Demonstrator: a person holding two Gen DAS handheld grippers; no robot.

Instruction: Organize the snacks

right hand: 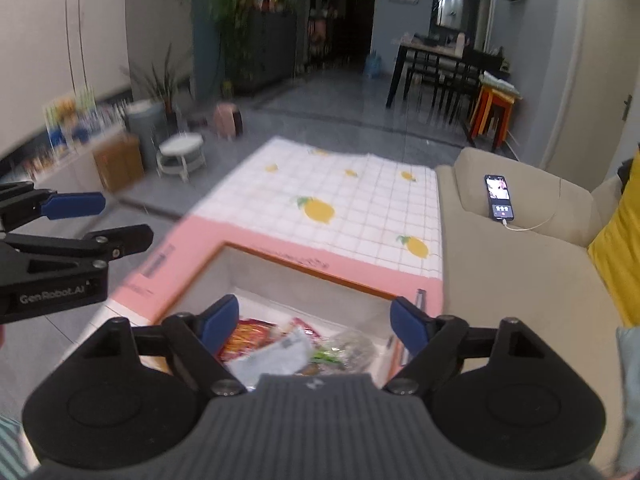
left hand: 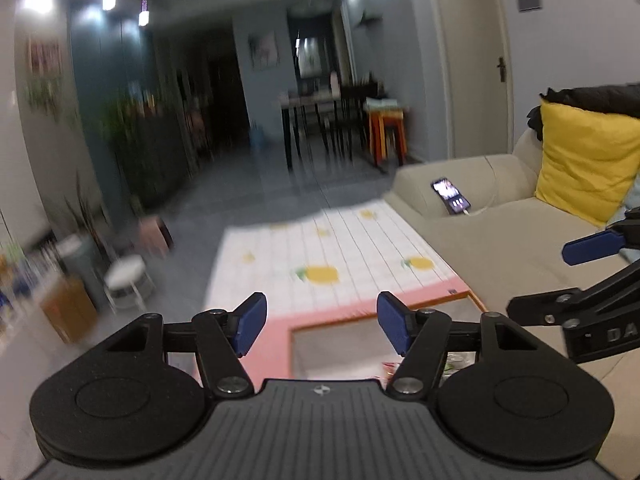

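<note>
Hovering wide and empty over the pink box (right hand: 280, 248) at lower centre, both grippers, left (left hand: 318, 322) and right (right hand: 316, 324), seem ready to reach the snacks (right hand: 280, 340) inside.

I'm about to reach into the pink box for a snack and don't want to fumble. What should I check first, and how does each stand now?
1. Right gripper open: ok.
2. Left gripper open: ok.
3. Both grippers empty: ok.
4. Pink box open at the top: ok.
5. Snack packets reachable below the right gripper: ok, lying jumbled.
6. Which packet to grip first: cannot tell, blurred and partly hidden.
</note>
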